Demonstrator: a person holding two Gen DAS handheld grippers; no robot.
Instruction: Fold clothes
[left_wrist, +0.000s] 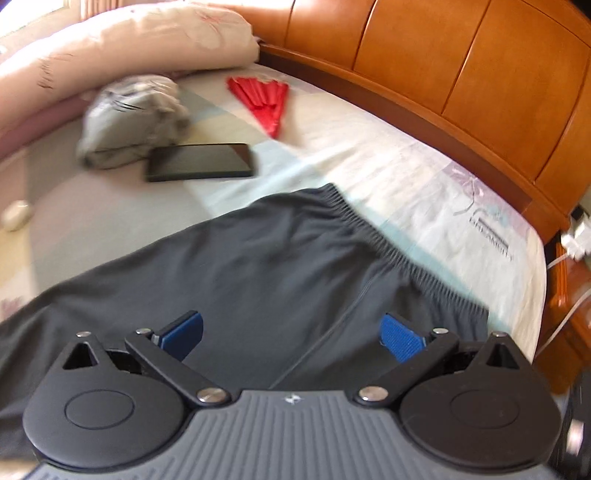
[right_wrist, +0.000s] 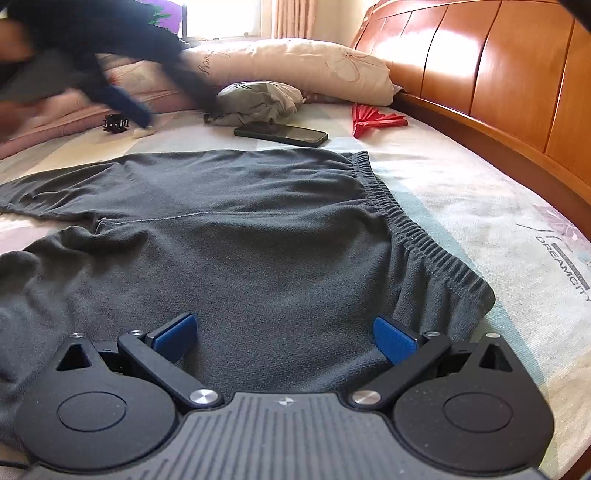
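Note:
Dark grey trousers (left_wrist: 280, 258) lie spread flat on the bed, elastic waistband (left_wrist: 373, 225) toward the headboard side. My left gripper (left_wrist: 291, 332) hovers over the fabric with its blue pads wide apart and nothing between them. In the right wrist view the same trousers (right_wrist: 258, 236) fill the middle, the waistband (right_wrist: 410, 229) running down the right side and the legs trailing off to the left. My right gripper (right_wrist: 286, 334) is open low over the cloth near the waistband corner, holding nothing. A blurred dark sleeve (right_wrist: 110, 48) reaches across the upper left.
Beyond the trousers lie a black phone (left_wrist: 201, 161), a crumpled grey garment (left_wrist: 136, 118), a red folding fan (left_wrist: 264, 101) and pillows (left_wrist: 140, 40). The wooden headboard (left_wrist: 461, 66) bounds the right. A small white object (left_wrist: 14, 215) and a black hair clip (right_wrist: 116, 123) sit left.

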